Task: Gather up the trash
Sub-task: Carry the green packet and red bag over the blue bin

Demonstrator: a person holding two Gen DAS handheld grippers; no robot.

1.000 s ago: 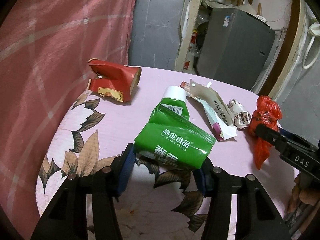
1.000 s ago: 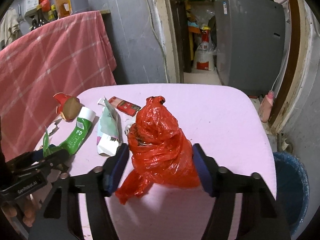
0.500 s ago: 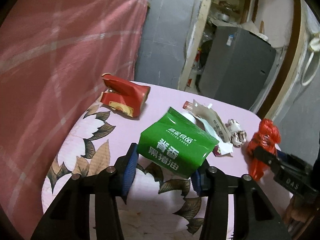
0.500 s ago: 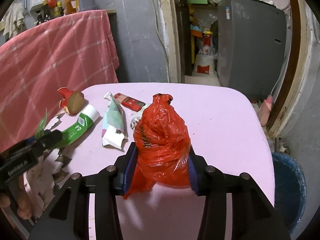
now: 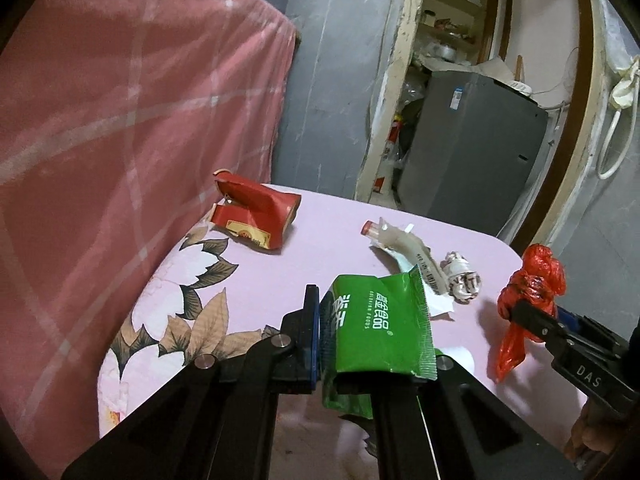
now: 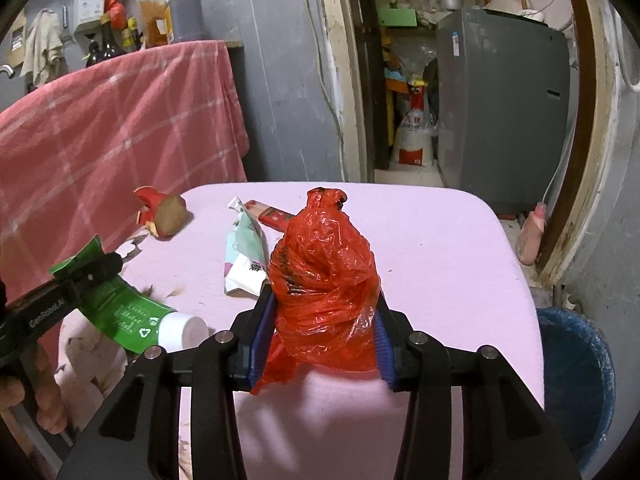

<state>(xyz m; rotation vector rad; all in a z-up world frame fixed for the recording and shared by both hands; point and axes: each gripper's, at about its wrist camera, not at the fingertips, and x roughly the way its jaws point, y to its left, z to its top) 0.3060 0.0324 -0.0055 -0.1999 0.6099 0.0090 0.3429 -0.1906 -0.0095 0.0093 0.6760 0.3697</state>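
Observation:
My left gripper (image 5: pixel 372 344) is shut on a green pouch (image 5: pixel 380 332) with a white cap and holds it lifted over the near left of the pink table; it also shows in the right wrist view (image 6: pixel 116 312). My right gripper (image 6: pixel 320 336) is shut on a knotted red plastic bag (image 6: pixel 324 272), held above the table; the bag also shows in the left wrist view (image 5: pixel 528 296). A red carton (image 5: pixel 256 216), a white wrapper (image 5: pixel 408 252), a crumpled paper ball (image 5: pixel 462 280) and a small red packet (image 6: pixel 274 214) lie on the table.
The pink tablecloth (image 6: pixel 440 256) has a leaf print at the left end. A blue bin (image 6: pixel 576 384) stands on the floor right of the table. A pink checked cloth (image 5: pixel 120 120) hangs at the left. A grey cabinet (image 6: pixel 504 112) stands behind.
My left gripper closed on the green pouch and lifted it off the table, turning it. My right gripper closed tighter on the red bag and raised it slightly.

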